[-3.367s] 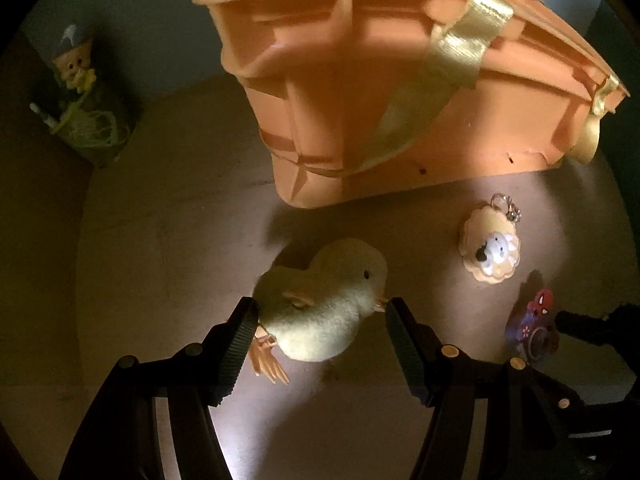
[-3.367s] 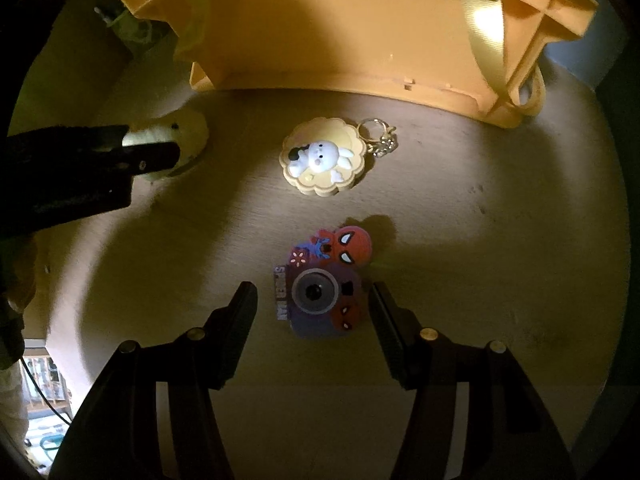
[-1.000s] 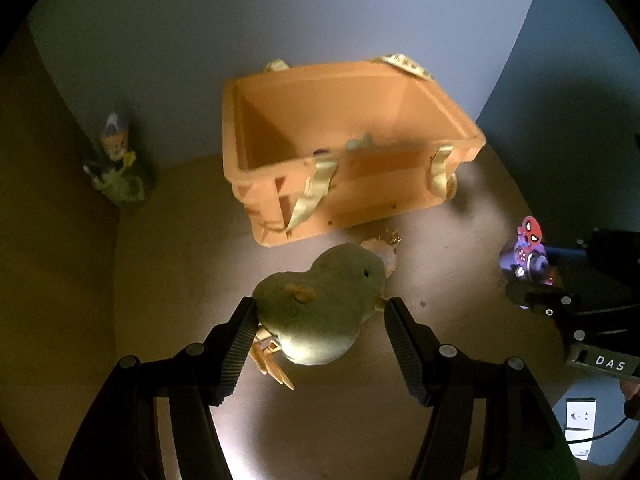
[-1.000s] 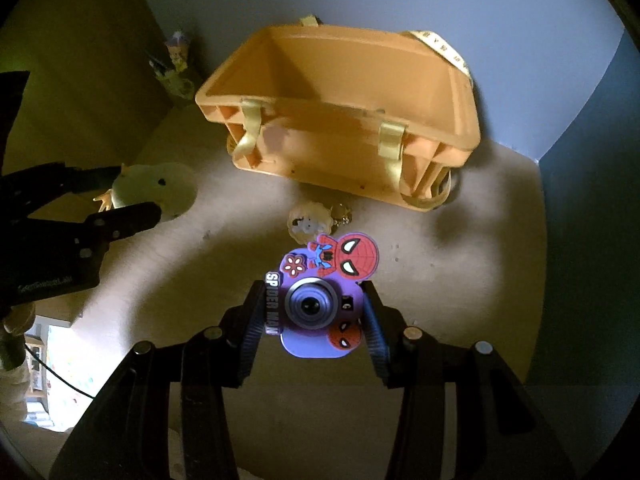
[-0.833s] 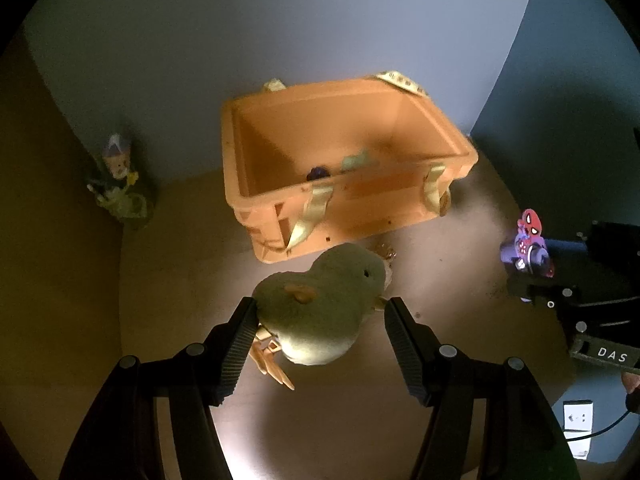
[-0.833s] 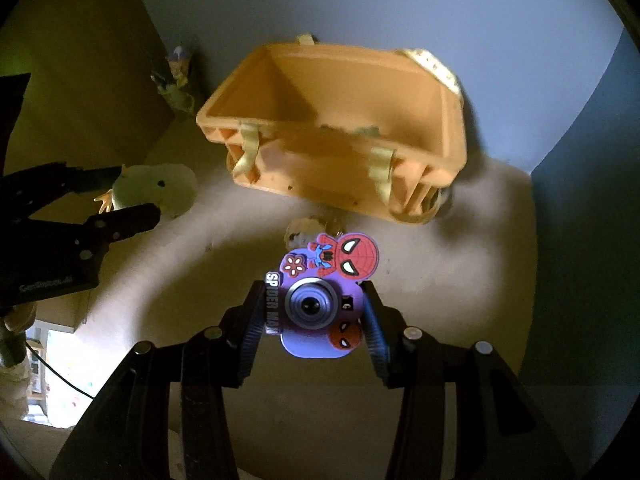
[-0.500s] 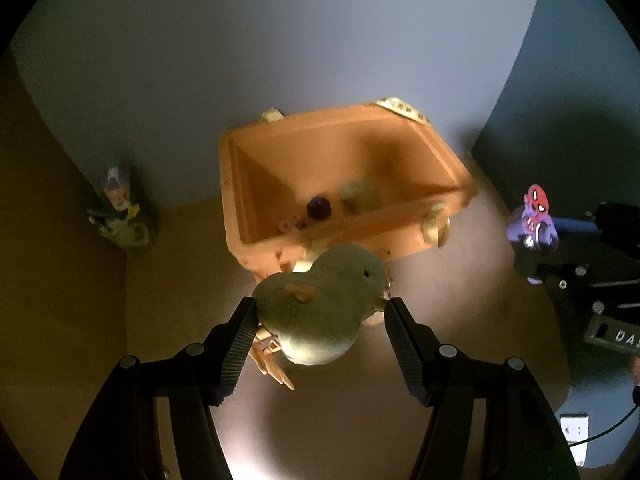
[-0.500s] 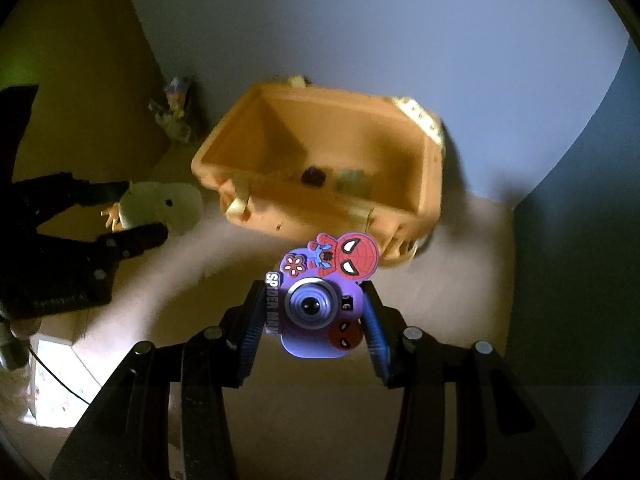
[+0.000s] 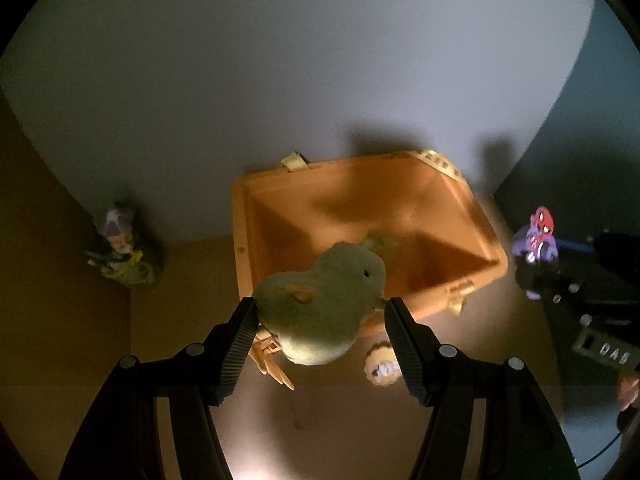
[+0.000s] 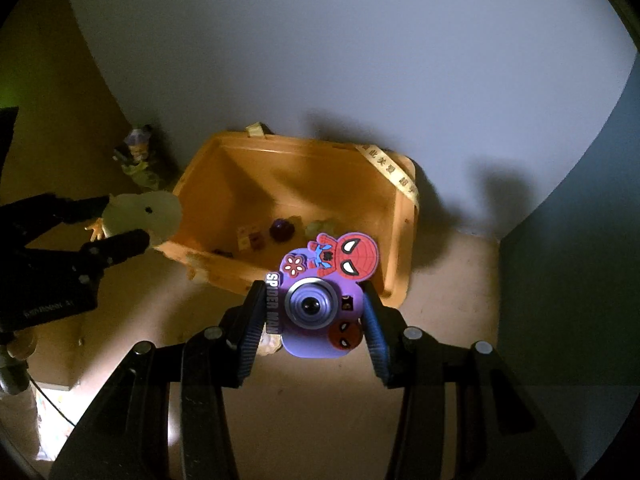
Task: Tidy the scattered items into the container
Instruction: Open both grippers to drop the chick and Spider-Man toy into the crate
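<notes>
My left gripper point(image 9: 318, 322) is shut on a yellow plush chick point(image 9: 320, 304), held in the air just in front of the orange basket point(image 9: 240, 248). A purple toy camera point(image 10: 316, 312) with a red spider figure on top sits between the pads of my right gripper point(image 10: 314, 320), which is shut on it above the basket's near right corner point(image 10: 400, 272). The basket's floor holds several small items, among them a dark ball point(image 10: 282, 229). A round cookie-shaped keychain point(image 9: 383, 366) lies on the table under my left gripper. From the right wrist view the chick point(image 10: 144, 212) shows at the left.
A small figurine point(image 9: 120, 248) stands against the wall left of the basket. The basket sits close to the grey wall, with a darker wall on the right. Yellow ribbon handles point(image 10: 392, 172) hang over the basket's rim. Brown tabletop point(image 9: 340, 432) lies below both grippers.
Both grippers have risen and moved toward the basket with their toys. The basket now looks smaller and its inside floor shows. The keychain has slid under the left gripper's view.
</notes>
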Tool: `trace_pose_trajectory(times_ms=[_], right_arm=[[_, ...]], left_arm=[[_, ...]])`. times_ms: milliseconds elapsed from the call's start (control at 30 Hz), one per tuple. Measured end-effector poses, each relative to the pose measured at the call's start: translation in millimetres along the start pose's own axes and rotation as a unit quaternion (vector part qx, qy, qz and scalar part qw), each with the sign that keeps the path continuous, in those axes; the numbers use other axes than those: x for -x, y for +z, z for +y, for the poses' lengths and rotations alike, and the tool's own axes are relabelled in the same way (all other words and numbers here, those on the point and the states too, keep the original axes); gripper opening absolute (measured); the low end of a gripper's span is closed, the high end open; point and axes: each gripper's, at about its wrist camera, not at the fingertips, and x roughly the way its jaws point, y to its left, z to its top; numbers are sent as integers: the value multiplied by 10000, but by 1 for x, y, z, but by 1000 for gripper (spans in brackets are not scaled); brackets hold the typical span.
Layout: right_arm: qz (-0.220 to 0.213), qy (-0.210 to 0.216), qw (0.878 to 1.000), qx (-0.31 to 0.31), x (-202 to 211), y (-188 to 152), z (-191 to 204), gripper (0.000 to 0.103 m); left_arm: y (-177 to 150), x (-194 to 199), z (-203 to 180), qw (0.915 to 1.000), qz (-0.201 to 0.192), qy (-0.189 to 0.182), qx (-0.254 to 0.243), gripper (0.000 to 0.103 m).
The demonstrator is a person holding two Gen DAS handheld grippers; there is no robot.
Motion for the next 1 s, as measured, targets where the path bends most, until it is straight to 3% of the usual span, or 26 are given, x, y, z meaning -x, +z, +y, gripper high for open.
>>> trace_pose_trajectory(times_ms=[567,733,1000], right_arm=[[272,-78,9996,-75,-80,30,-16,43],[46,-61,10000,34,-79,31,-14,52],[-115,39,9997,233,-59,25,-3,53]], left_arm=[[32,-72,15,9981,350,80,491,62],[32,-68,15,9983,300,105,484,63],[24,-52,19,9980,334,-63,524,64]])
